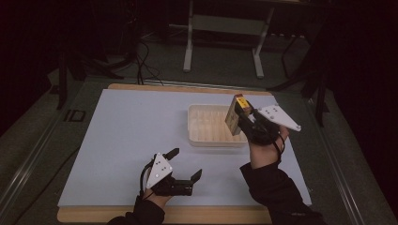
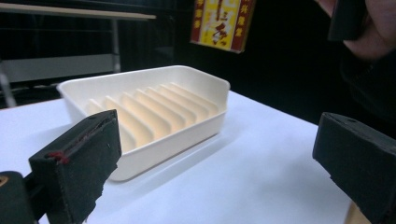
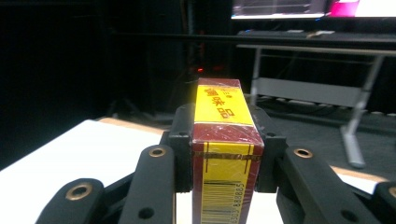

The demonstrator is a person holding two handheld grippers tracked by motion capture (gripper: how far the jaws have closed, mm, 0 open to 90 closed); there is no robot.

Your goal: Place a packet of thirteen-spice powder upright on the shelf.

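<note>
Right tool: clamped on box, upright, held just above tray right end.
Left tool: jaws apart, empty, near-left of tray.

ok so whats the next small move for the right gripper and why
Probably lower the box into the tray. The right gripper is shut on the box and holds it above the tray's right end, clear of it. The ribbed tray looks empty, and the left gripper sits open on the table, well aside.
</note>
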